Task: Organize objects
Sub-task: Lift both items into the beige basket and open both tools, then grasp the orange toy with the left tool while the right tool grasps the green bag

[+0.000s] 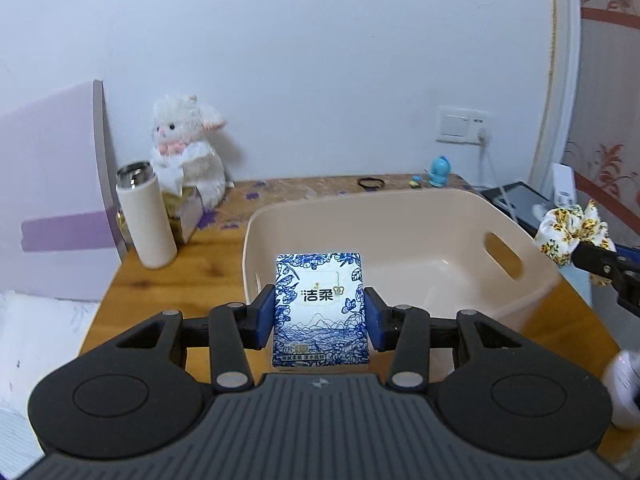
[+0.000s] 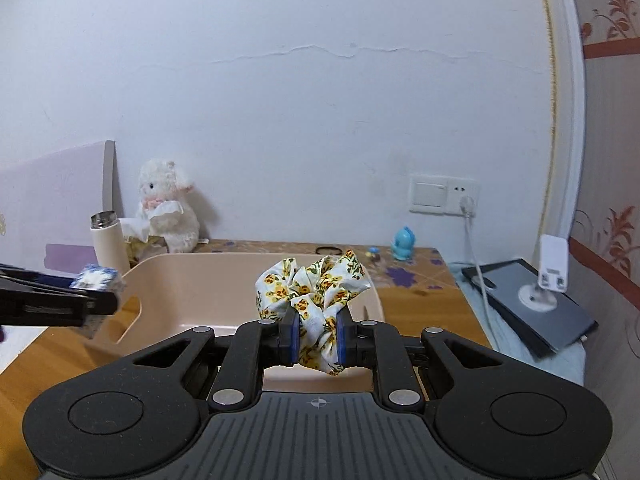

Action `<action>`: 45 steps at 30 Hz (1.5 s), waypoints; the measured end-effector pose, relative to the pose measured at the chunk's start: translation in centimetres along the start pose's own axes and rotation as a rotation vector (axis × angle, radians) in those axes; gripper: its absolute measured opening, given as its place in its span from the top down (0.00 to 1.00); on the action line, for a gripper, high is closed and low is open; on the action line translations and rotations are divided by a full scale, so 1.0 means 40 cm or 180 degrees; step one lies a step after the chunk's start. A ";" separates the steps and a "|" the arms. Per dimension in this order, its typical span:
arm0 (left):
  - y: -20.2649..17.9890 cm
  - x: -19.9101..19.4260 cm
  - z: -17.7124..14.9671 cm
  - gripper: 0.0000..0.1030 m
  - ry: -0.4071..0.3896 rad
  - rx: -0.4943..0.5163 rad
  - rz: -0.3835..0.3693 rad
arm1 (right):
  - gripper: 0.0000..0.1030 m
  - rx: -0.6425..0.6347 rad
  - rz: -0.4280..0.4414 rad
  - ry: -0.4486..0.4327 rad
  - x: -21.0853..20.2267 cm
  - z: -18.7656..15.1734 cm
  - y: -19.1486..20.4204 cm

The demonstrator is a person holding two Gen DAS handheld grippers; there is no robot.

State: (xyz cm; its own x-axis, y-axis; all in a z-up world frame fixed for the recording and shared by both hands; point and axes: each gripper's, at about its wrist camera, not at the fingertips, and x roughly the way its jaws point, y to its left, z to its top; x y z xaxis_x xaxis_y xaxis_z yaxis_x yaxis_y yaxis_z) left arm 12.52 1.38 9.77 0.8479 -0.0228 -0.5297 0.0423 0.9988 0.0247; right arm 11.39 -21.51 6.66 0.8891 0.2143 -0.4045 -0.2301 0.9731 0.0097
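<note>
My left gripper (image 1: 320,318) is shut on a blue-and-white tissue pack (image 1: 320,300) and holds it at the near left rim of the beige plastic basket (image 1: 400,208). My right gripper (image 2: 318,338) is shut on a floral fabric scrunchie (image 2: 316,288) and holds it above the basket's near edge (image 2: 192,264). The scrunchie also shows at the right edge of the left wrist view (image 1: 572,230). The tissue pack shows at the left of the right wrist view (image 2: 96,278). The basket looks empty inside.
On the wooden table stand a white thermos (image 1: 144,216), a plush lamb (image 1: 188,148) on a tissue box, a black hair tie (image 1: 371,183) and a blue toy figure (image 1: 440,170). A dark tablet (image 2: 528,308) and charger cable lie to the right.
</note>
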 end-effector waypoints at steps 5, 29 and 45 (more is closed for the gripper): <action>-0.033 0.102 0.045 0.54 0.0109 0.0088 0.0166 | 0.84 -0.0047 0.0029 0.0185 0.095 0.014 0.031; -0.066 0.158 0.024 0.12 0.0350 0.0288 0.0007 | 0.21 -0.0109 -0.0061 0.0341 0.088 -0.012 0.086; -0.016 0.024 -0.088 0.10 0.0550 0.0302 -0.0265 | 0.04 -0.0045 0.0001 0.0537 -0.013 -0.118 0.072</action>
State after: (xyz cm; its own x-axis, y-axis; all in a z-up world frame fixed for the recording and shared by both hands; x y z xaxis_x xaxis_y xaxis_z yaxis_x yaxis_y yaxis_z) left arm 11.44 0.87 6.24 0.7365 -0.0890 -0.6706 0.1647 0.9851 0.0502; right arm 8.40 -19.21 2.59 0.8101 0.1964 -0.5524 -0.2370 0.9715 -0.0023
